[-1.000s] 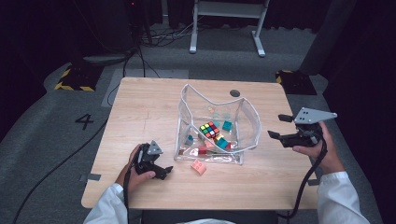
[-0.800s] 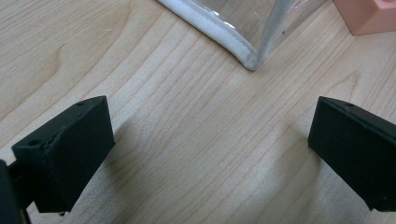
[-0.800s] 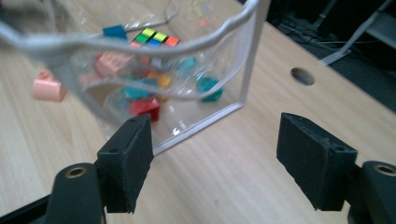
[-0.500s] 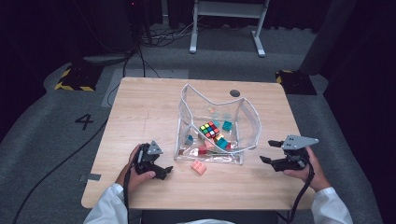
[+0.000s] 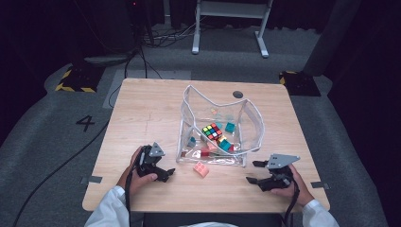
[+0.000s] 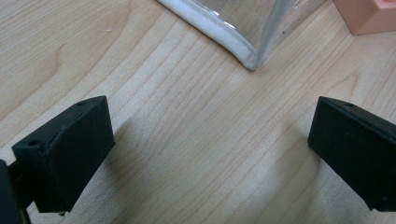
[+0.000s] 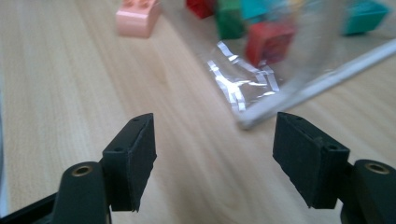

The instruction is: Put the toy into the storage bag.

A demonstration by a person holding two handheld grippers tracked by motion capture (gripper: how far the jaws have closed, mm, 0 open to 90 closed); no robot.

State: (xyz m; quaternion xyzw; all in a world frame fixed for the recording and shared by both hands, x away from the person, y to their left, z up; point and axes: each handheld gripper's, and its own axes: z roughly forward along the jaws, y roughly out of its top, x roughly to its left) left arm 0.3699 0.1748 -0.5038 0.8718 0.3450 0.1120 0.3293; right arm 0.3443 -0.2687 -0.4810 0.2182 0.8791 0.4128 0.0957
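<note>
A clear plastic bag [image 5: 215, 124] with white trim stands open at the table's middle. It holds a colour cube [image 5: 212, 132] and several small bricks. A pink brick [image 5: 201, 169] lies outside it, just in front. My left gripper [image 5: 168, 173] rests open on the table left of that brick, jaws pointing right at it. In the left gripper view the bag's corner [image 6: 233, 37] and the pink brick [image 6: 369, 16] lie ahead of the empty jaws. My right gripper [image 5: 252, 172] is open near the front right, pointing left. Its view shows the pink brick [image 7: 138, 17] and the bag [image 7: 280, 70].
The wooden table [image 5: 151, 113] has a round dark hole [image 5: 238, 94] at its back, behind the bag. A white frame stand [image 5: 230, 19] is on the grey floor beyond the table. Cables trail from both grippers off the front edge.
My right gripper has come down from beside the bag's right side to the table's front right, pointing left. The left gripper has stayed where it was.
</note>
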